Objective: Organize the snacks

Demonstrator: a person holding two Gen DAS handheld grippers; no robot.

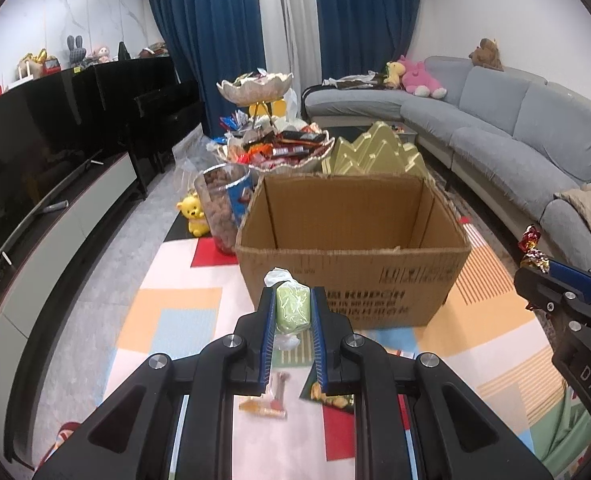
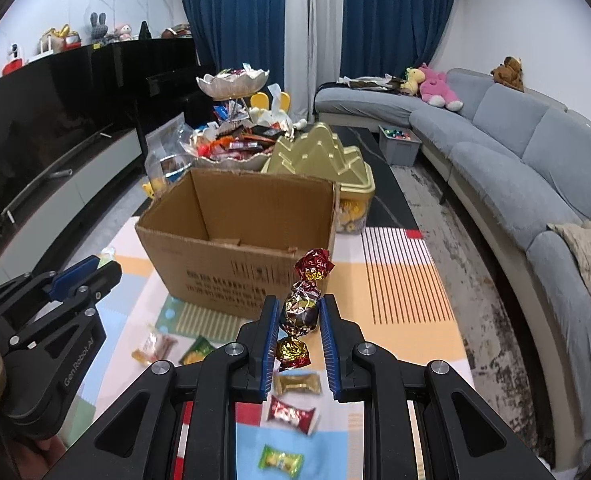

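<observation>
An open cardboard box stands on the patterned table; it also shows in the right wrist view. My left gripper is shut on a pale green wrapped candy, held above the table just short of the box's near wall. My right gripper is shut on a foil-wrapped candy in red, gold and silver foil, also just short of the box. Each gripper appears at the edge of the other's view, the right gripper and the left gripper. Loose candies lie on the table below.
Behind the box stand a tiered dish piled with snacks, a gold mountain-shaped tin and a jar of nuts. A grey sofa runs along the right; a TV cabinet runs along the left.
</observation>
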